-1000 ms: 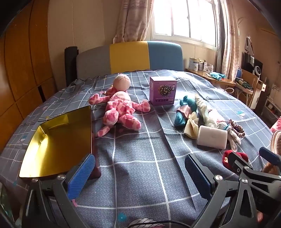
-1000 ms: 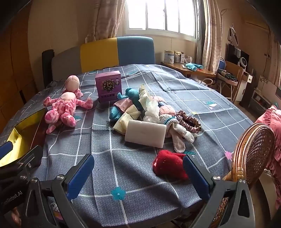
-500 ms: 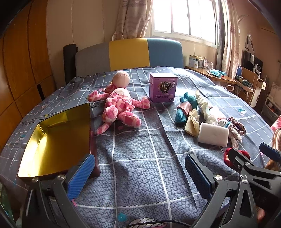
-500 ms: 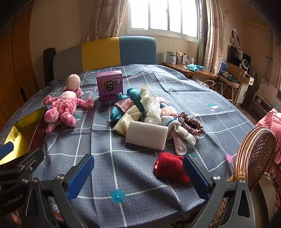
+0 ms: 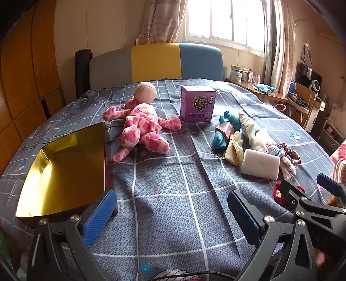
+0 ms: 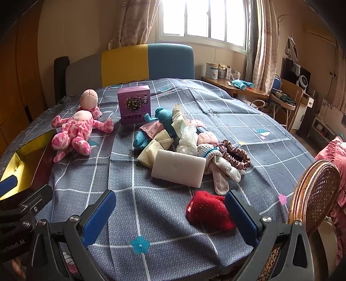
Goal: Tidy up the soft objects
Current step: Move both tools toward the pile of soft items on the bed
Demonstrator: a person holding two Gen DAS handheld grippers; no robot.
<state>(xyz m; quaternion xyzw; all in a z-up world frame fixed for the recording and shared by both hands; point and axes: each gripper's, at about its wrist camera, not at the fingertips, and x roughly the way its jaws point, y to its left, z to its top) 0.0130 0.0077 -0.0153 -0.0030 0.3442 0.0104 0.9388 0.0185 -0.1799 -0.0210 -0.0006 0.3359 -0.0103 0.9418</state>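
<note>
Two hand-held tools hover low over the near edge of a worktop covered in a grey-blue checked cloth [image 5: 177,194]. The left tool [image 5: 170,213] has its blue-padded jaws spread wide with nothing between them. The right tool [image 6: 169,210] is also spread wide and empty.

Just beyond the right tool's right-hand finger lies a red fuzzy item [image 6: 207,210], apart from the pads. Close to the left tool's left-hand finger sits an open tin [image 5: 62,170] with a shiny gold inside, empty as far as can be seen.

Farther in, on the right side, a white block [image 6: 178,170] leans against a heap of soft things: cream socks [image 6: 220,170], a brown scrunchie [image 6: 235,154], a pale pink knit [image 6: 207,138], crumpled white plastic [image 6: 187,140], a folded cream cloth [image 6: 154,147] and a teal plush [image 6: 164,117].

On the left, beyond the tin, a pink spotted doll [image 5: 142,123] lies sprawled on the cloth. Behind the heap a purple box [image 5: 197,103] stands upright.

At the far edge is a chair back [image 5: 155,61] in grey, yellow and blue, with a bright window [image 5: 225,19] and curtains behind.
</note>
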